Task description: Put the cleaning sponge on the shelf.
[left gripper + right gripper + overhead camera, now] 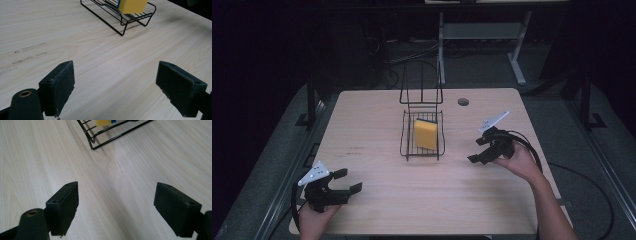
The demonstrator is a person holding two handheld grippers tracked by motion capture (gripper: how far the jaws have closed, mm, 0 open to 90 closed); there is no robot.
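A yellow sponge lay inside the black wire basket in the middle of the table. The left gripper and the right gripper were both spread wide and empty, well apart from the basket. I think a careless reach could catch the thin wires and tip the basket.

Wire rack sits at the middle of the table, a touch toward the far edge, and the sponge lies inside it, on its right half. Left gripper down at the near left corner, well apart from the rack, its nose angled right. Right gripper out on the right side, near the rack's near right corner, facing left. A round hole sits behind the rack, to its right, by the far edge.
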